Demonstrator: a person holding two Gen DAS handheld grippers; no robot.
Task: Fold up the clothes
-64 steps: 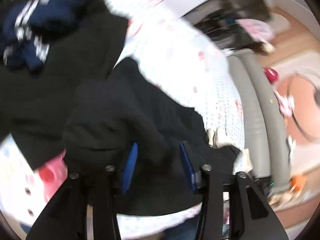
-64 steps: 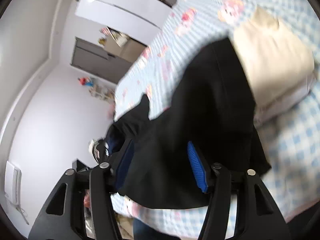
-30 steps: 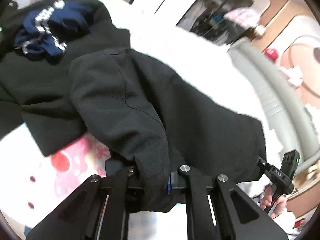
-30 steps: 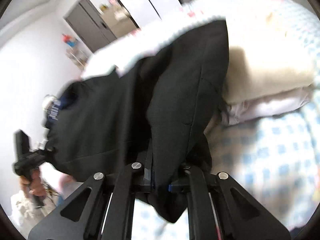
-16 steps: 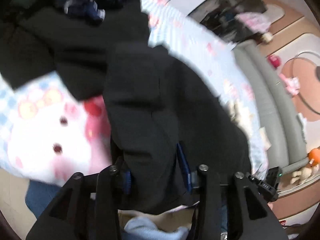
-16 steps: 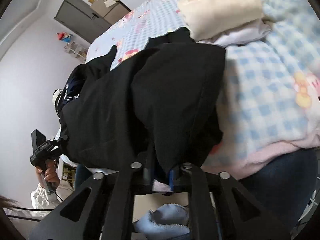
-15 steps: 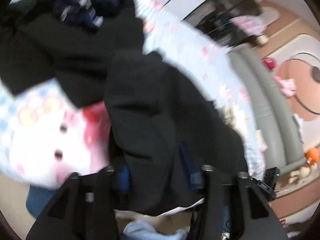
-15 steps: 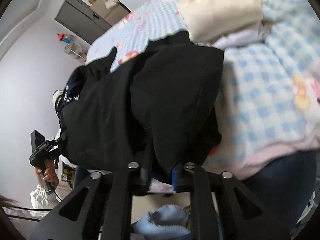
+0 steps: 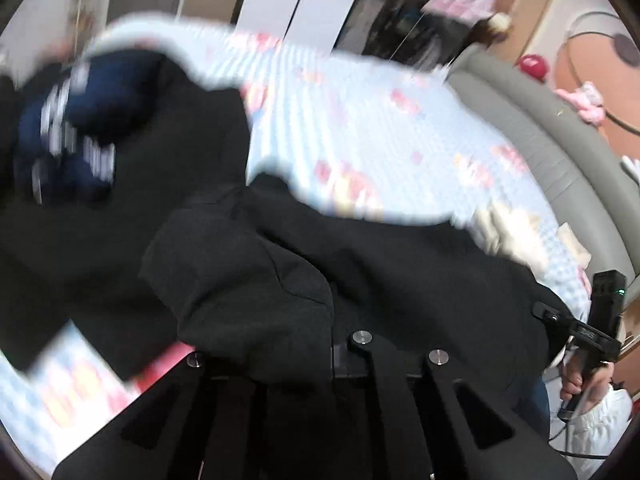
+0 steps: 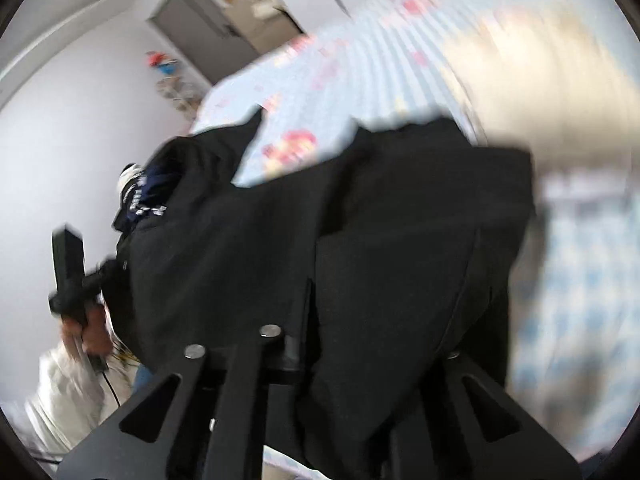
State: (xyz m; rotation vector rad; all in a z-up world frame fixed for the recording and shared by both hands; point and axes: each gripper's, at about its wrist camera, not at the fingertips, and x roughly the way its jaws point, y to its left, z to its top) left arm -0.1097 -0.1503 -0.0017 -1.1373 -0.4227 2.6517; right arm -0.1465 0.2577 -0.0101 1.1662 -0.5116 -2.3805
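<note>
1. Presently, we clamped the black garment [image 9: 400, 280] in our left gripper [image 9: 308, 360], whose jaws had just closed.
2. Likewise our right gripper [image 10: 360, 356], just closed, pinched it above the checked bedspread [image 10: 580, 280].

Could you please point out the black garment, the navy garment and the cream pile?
black garment [image 9: 400, 272], left wrist view, middle of the cloth
navy garment [image 9: 60, 136], left wrist view, crumpled middle
cream pile [image 10: 552, 92], right wrist view, top face
</note>
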